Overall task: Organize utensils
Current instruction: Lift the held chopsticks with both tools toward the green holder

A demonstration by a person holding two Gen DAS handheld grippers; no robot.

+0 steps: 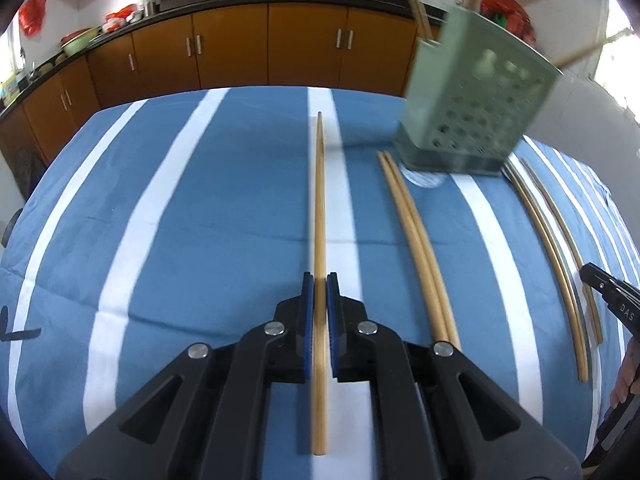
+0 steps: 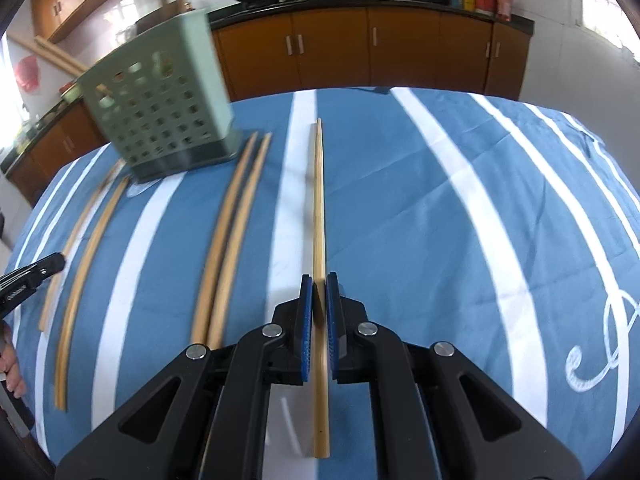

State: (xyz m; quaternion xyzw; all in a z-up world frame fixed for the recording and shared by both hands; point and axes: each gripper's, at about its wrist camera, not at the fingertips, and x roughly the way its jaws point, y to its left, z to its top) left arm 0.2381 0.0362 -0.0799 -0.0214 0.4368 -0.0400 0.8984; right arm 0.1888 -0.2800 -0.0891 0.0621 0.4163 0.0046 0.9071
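Each claw, left claw [image 1: 320,280] and right claw [image 2: 319,282], is pinching one long tan bamboo chopstick [image 1: 320,208] [image 2: 319,200] lengthwise between blue pads. The grip is sitting near the butt end, so the far tip is liable to swing or slip. Beyond, the perforated pale-green plastic holder [image 1: 476,96] is standing on the blue-striped worktop [image 1: 180,220], offset from both claws.

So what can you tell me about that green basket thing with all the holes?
The green utensil holder is a pale green box, plastic by the look, its walls full of square holes above a darker base. It looks tilted and blurry on the blue striped tablecloth. Wooden chopsticks poke out of its top. Neither pair of tongs touches it.
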